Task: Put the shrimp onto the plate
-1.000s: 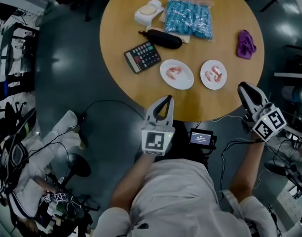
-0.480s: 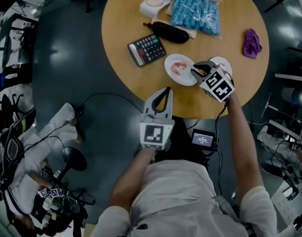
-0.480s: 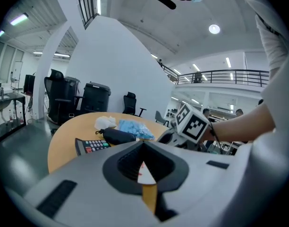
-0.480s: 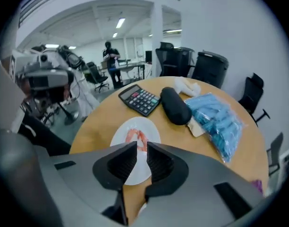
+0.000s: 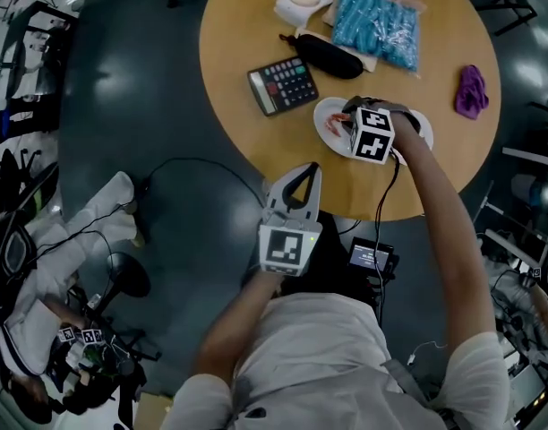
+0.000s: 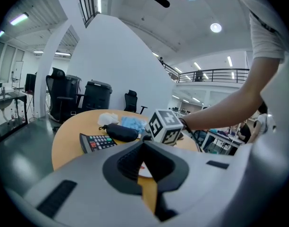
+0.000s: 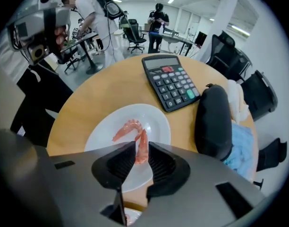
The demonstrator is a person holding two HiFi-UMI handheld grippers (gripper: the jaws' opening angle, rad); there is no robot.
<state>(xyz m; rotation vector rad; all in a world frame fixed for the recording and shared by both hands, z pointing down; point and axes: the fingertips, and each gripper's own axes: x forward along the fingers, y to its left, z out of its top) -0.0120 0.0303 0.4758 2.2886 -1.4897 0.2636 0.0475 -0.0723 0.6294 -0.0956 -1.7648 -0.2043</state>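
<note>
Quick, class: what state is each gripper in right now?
Left gripper: closed, empty.
Right gripper: open, fingers have just been opening; a shrimp lies between them, not gripped.

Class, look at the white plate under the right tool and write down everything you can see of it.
The plate is round, plain white and smooth, ceramic by its look, with a shallow raised rim. It lies flat on the wooden table, close to a calculator but apart from it. Two pink shrimp lie on it. The right tool hangs over it, its jaws having just opened wider, with one shrimp between them, not pressed.
</note>
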